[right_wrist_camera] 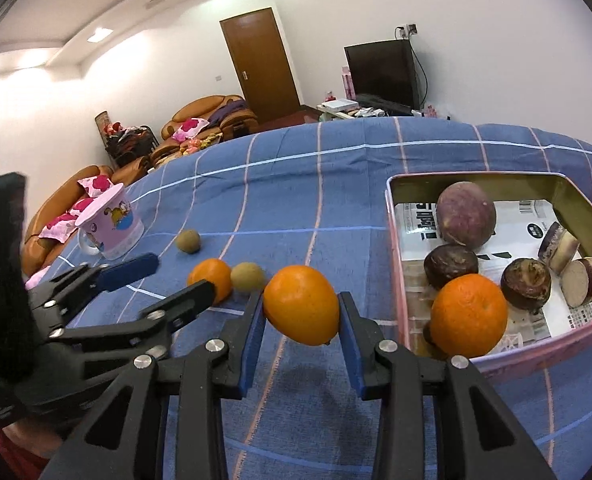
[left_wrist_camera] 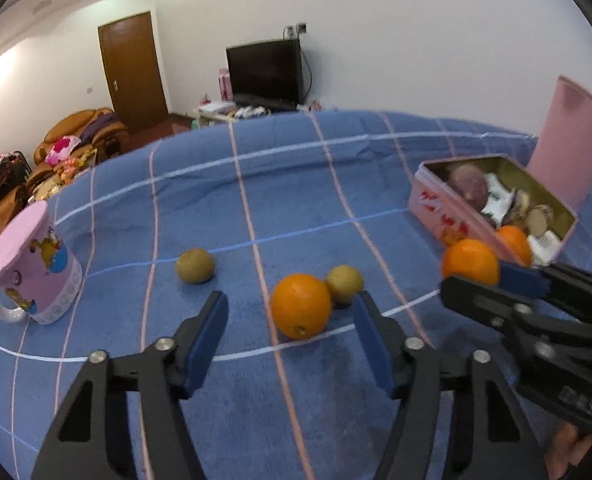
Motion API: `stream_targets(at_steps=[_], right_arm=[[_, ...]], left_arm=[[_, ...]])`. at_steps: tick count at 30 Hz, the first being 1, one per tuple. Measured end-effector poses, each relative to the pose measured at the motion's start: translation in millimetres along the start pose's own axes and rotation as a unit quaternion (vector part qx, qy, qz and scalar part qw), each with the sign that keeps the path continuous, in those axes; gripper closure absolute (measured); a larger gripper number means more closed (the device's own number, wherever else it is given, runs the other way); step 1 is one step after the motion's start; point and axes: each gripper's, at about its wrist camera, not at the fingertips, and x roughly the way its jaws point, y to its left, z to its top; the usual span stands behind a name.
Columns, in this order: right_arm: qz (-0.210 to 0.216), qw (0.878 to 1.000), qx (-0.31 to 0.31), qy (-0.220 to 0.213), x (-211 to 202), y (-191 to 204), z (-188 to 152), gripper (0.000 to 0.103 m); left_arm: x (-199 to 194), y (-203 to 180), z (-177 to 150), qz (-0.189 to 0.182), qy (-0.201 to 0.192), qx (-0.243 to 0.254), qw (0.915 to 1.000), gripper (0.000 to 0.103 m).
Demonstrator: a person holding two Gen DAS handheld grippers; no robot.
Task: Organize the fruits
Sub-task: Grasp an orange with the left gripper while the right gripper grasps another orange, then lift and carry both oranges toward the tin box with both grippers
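— Orange skin is pinched between the blue pads of the right claw (right_wrist_camera: pixel 301 314): that orange (right_wrist_camera: pixel 301 305) hangs clear of the blue checked cloth (right_wrist_camera: pixel 296 208), just left of the pink tin (right_wrist_camera: pixel 496 364).

— So it's the carry-over step?

— I'd say so. The tin already holds one orange (right_wrist_camera: pixel 469 314) on the printed paper, with the dark purple fruits and cut halves behind it. The held one looks bound for the same place.

— And the left claw (left_wrist_camera: pixel 292 320)?

— Spread, pads apart, nothing gripped. It points down at another orange (left_wrist_camera: pixel 301 311) lying on the cloth, with a small brownish fruit (left_wrist_camera: pixel 345 283) touching its far side and a second brownish fruit (left_wrist_camera: pixel 195 265) off to the left, near the pink mug (left_wrist_camera: pixel 36 268).

— What does the next bit need?

— My guess: the right one has to clear the tin's near wall, come over a free patch beside the orange inside, then let go low so it doesn't roll. The left has to close on its orange without nudging that small neighbour away.
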Motion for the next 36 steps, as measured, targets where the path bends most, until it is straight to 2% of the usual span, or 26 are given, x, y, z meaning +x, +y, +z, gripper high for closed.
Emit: stream_targets(at_steps=[4, 7, 9, 13, 16, 21, 25, 26, 29, 36], right_arm=[[0.002, 1.000, -0.004, 0.003, 0.2, -0.3, -1.2, 0.065], [0.004, 1.000, -0.006, 0.004, 0.6, 0.0, -0.1, 0.065], [0.006, 1.000, -0.008, 0.005, 1.3, 0.6, 1.2, 0.065], [0.007, 1.000, -0.010, 0.004, 2.3, 1.5, 1.7, 0.065], [0.007, 1.000, -0.009, -0.002, -0.2, -1.1, 1.4, 0.065], [-0.010, 0.997, -0.040, -0.068, -19.7, 7.9, 0.9, 0.065], [-0.041, 0.989, -0.073, -0.120, -34.2, 18.0, -1.2, 0.065], [-0.055, 0.986, -0.084, -0.134, -37.6, 20.6, -2.2, 0.065], [-0.064, 0.984, -0.094, -0.140, -38.6, 23.0, -1.3, 0.065], [-0.070, 0.981, -0.099, -0.154, -41.4, 28.6, -4.8, 0.065]], left_arm=[[22.5, 4.6, 4.1, -0.006, 0.042, -0.018, 0.9989, 0.047], [31.6, 8.3, 5.4, -0.009, 0.058, -0.030, 0.9978, 0.058], [31.0, 10.1, 5.1, -0.013, 0.055, -0.036, 0.9977, 0.067], [25.6, 16.9, 2.7, -0.005, 0.049, -0.054, 0.9974, 0.067], [9.6, 26.3, 1.0, 0.018, 0.012, -0.078, 0.9967, 0.067], [-24.5, 34.2, -3.3, 0.092, -0.066, -0.102, 0.9884, 0.067], [-43.6, 23.7, -7.2, 0.121, -0.102, -0.107, 0.9817, 0.067], [-45.7, 19.8, -6.5, 0.128, -0.107, -0.104, 0.9804, 0.067], [-47.6, 8.4, -6.7, 0.156, -0.121, -0.087, 0.9764, 0.067], [-55.6, -8.8, -11.8, 0.161, -0.128, -0.089, 0.9746, 0.067]])
